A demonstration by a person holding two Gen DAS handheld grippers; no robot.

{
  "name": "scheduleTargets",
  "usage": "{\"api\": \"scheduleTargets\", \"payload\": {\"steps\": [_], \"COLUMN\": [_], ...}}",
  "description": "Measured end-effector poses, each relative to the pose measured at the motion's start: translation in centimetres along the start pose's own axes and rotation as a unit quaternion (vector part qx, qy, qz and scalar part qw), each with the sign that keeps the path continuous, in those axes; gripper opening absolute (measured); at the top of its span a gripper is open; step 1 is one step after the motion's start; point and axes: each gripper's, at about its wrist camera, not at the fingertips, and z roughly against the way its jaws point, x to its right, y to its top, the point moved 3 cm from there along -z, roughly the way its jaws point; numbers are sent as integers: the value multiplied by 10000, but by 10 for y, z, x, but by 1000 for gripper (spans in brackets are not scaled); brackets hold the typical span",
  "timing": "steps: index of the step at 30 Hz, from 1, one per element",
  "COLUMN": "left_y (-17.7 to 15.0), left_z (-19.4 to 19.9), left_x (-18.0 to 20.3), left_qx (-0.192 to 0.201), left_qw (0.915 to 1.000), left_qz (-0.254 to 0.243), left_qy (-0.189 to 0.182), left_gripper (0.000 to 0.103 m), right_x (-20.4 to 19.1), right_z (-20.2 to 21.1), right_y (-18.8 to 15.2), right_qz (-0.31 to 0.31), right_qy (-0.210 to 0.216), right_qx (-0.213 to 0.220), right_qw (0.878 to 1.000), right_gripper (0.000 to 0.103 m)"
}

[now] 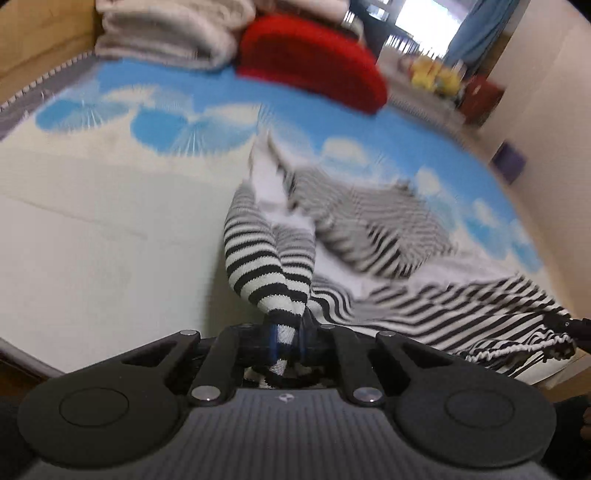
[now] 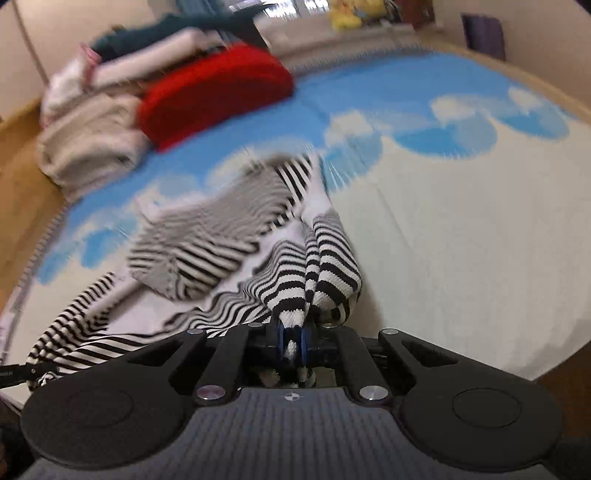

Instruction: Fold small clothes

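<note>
A black-and-white striped knit garment (image 1: pixel 373 236) lies partly spread on the bed and is lifted at two edges. My left gripper (image 1: pixel 287 338) is shut on a bunched edge of it near the bed's front. My right gripper (image 2: pixel 291 341) is shut on another bunched edge of the same garment (image 2: pixel 207 236). The cloth between them is blurred by motion. The tip of the right gripper shows at the right edge of the left wrist view (image 1: pixel 576 328), pinching the garment's hem.
The bed sheet (image 1: pixel 110 221) is white with blue cloud shapes. A red folded garment (image 1: pixel 310 62) and a beige folded pile (image 1: pixel 166 33) lie at the far end. They also show in the right wrist view, red (image 2: pixel 218 96), beige (image 2: pixel 92 147). Yellow plush toys (image 1: pixel 436 77) sit beyond.
</note>
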Motion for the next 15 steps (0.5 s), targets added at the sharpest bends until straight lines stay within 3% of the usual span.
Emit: {"api": "scheduleTargets", "payload": {"steps": [4,8,11,15], "left_y": [-11,6,38,87], "left_z": [46,37,3,-77], "left_x": [0,-9,-14,-24], "left_qx": [223,10,-157,-604], "left_qw": [9994,9978,9982,9957], "left_qz": [148,451,334,301], "left_qy": [-221,-494,-482,-628], "left_gripper": [10,11,11,11], "right_x": [-10,-18,-20,-15], "right_z": [65,100,78,18], "right_y": [9,16,31,59], "right_qz": [22,197,232,124], "right_qy": [426,598,583,456], "right_qx": [366,524,363,181], "right_qw": [9984,9966,9974,9987], "right_gripper": [7,7,7,7]}}
